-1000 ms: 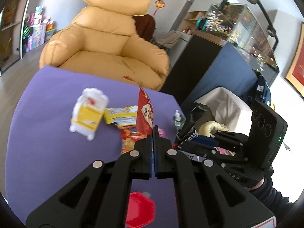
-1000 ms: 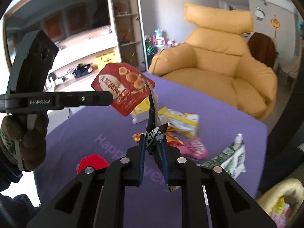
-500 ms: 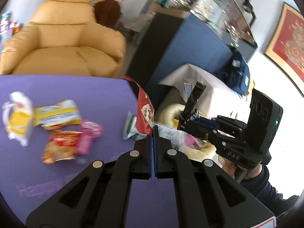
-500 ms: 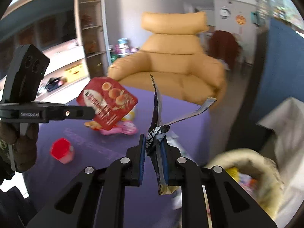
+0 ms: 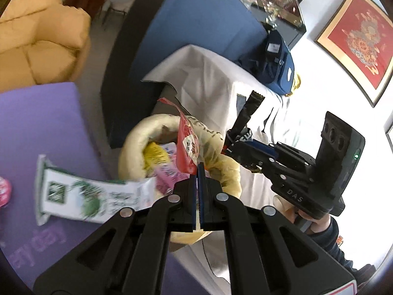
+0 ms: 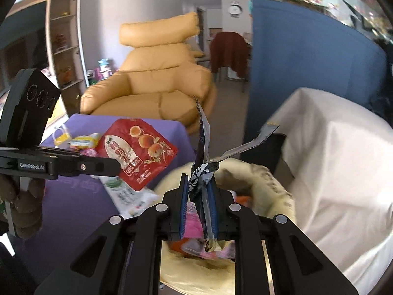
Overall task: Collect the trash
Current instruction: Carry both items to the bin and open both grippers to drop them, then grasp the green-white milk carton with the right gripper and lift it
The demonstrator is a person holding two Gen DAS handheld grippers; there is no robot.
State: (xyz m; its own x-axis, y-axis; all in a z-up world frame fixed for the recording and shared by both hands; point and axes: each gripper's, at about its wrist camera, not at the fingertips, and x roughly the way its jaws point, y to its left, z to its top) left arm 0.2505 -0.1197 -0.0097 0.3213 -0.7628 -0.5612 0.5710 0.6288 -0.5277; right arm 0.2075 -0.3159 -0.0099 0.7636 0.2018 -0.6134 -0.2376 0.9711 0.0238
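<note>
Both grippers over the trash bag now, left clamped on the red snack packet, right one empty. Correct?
Not quite. The right gripper isn't empty: the right wrist view shows it shut on a crumpled dark wrapper sticking up between its fingers. The rest holds: the left gripper is clamped on the red snack packet, both over the yellow trash bag.

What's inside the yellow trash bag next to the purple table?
Inside the yellow trash bag a yellow wrapper and pink packaging show near the top. The held red snack packet and the left claw cover part of the opening; anything deeper is hidden.
</note>
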